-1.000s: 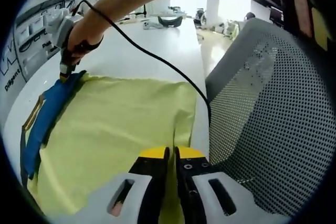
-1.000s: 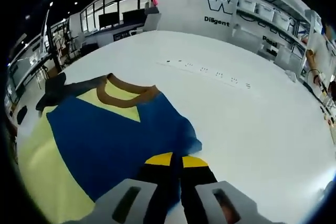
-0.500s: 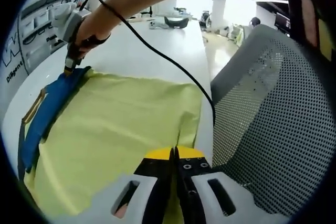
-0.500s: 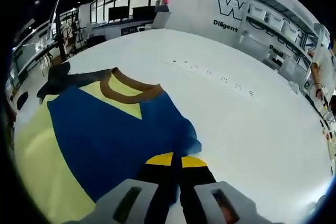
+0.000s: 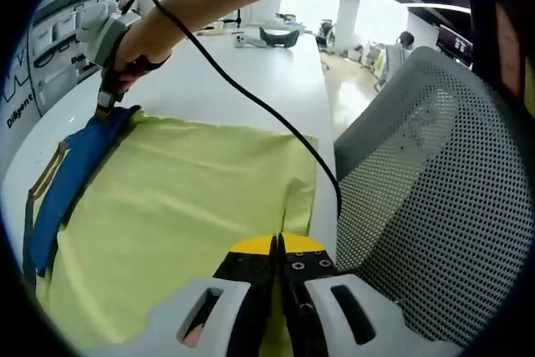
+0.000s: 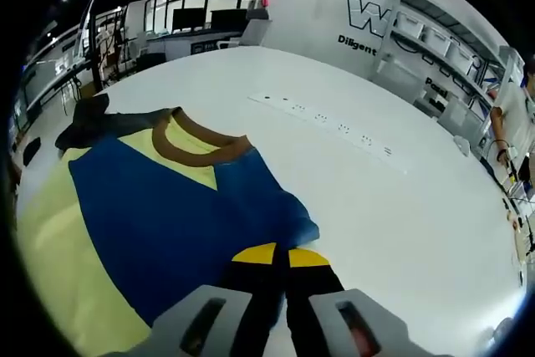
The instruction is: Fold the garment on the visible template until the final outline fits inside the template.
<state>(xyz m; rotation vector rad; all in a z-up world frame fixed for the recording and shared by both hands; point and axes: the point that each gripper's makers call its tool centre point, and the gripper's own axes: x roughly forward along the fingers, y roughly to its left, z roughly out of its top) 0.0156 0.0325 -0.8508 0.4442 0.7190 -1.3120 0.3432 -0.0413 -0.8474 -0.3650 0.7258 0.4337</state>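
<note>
Little has changed since the earlier frames: both views have shifted slightly with the hands, and the garment lies much as it did on the white worktop.

Left gripper: jaws shut, pinching the yellow hem at the near edge. Right gripper: jaws shut on the blue sleeve corner; the left gripper view shows it too, at the far corner, with a hand around it and a black cable trailing across the cloth.

Garment position: spread flat, yellow body toward the left gripper, blue panel and brown collar toward the right. No template outline can be made out in either view.

Risks, as judged:
- Uneven lift of the two corners would skew the fold line and leave the outline too wide.
- Cable may drag on the cloth and wrinkle it.
- Hem sits just beside the worktop edge, next to the mesh chair; a pull that way could slide cloth off the edge.

Open room: wide bare worktop beyond the sleeve, toward the row of small marks.
</note>
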